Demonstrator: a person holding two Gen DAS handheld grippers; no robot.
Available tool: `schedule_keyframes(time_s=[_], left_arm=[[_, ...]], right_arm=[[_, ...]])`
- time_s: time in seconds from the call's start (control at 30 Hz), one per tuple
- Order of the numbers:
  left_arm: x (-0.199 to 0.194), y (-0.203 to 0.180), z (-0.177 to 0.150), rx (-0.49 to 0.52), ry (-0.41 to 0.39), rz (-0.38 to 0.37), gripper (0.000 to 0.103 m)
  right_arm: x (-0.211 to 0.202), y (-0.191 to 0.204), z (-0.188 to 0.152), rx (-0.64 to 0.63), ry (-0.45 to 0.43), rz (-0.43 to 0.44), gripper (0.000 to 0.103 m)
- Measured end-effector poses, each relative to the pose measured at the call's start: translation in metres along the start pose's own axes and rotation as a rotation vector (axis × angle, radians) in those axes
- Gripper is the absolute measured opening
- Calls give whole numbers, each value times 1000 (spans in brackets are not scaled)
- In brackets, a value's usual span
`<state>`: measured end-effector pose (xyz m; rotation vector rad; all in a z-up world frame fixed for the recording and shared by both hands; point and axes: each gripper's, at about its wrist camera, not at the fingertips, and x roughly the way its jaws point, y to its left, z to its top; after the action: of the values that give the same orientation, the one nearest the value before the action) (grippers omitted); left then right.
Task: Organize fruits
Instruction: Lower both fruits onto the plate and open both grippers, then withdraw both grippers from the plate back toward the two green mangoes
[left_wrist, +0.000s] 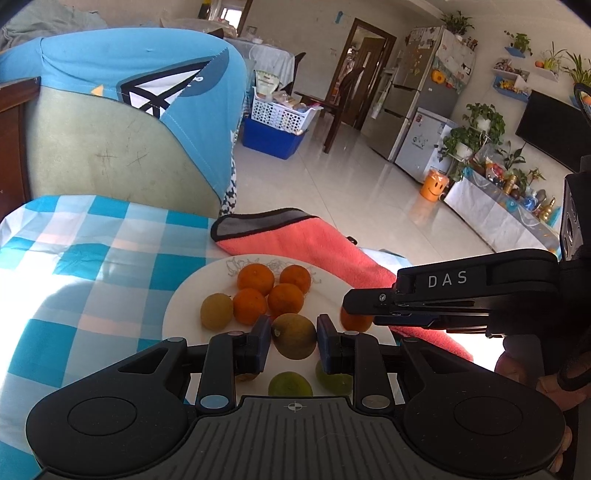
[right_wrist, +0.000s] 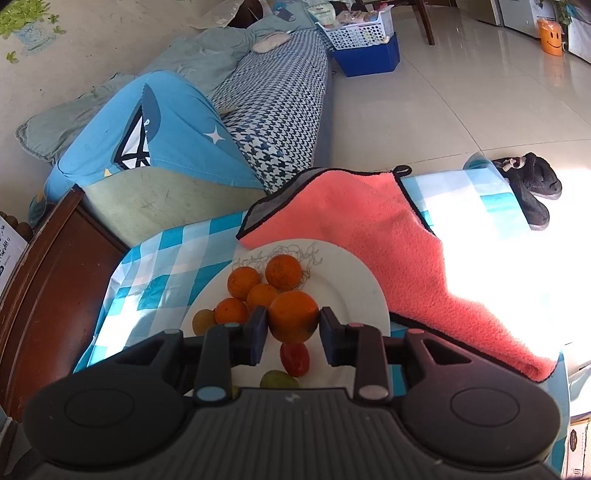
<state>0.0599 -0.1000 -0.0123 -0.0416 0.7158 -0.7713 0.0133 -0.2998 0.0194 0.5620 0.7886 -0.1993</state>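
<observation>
Fruits: left gripper (left_wrist: 292, 338) jaws clamp a brownish-green fruit (left_wrist: 294, 335), right gripper (right_wrist: 293, 326) jaws an orange (right_wrist: 293, 320) (cherry tomato (right_wrist: 294, 359) seen only rightward).

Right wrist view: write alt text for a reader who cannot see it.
The right gripper holds an orange between its fingers above a white plate that carries more oranges, a greenish fruit and a small red fruit. The plate sits on a blue checked tablecloth beside a pink towel.
</observation>
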Motion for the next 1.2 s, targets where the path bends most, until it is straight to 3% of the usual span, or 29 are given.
schedule_keyframes(time_s=[0.13, 0.27, 0.37, 0.47, 0.6, 0.73, 1.2], left_arm=[[-6, -3, 2, 19, -13, 12, 27], [-18, -7, 6, 21, -32, 92, 71], [-27, -9, 9, 31, -35, 114, 75], [-37, -10, 11, 32, -11, 151, 85], [-49, -11, 8, 56, -7, 194, 92], [-59, -8, 1, 67, 13, 249, 93], [-94, 17, -24, 53, 83, 373, 93]], right_arm=[[0, 3, 1, -11, -10, 3, 34], [-3, 7, 2, -34, -21, 6, 42], [-5, 9, 2, -50, -27, -3, 47], [-7, 10, 1, -57, -33, -9, 53], [-10, 11, -4, -63, -25, -12, 58], [-13, 14, -11, -84, -11, -26, 65], [-32, 28, -48, -147, -3, -1, 71]])
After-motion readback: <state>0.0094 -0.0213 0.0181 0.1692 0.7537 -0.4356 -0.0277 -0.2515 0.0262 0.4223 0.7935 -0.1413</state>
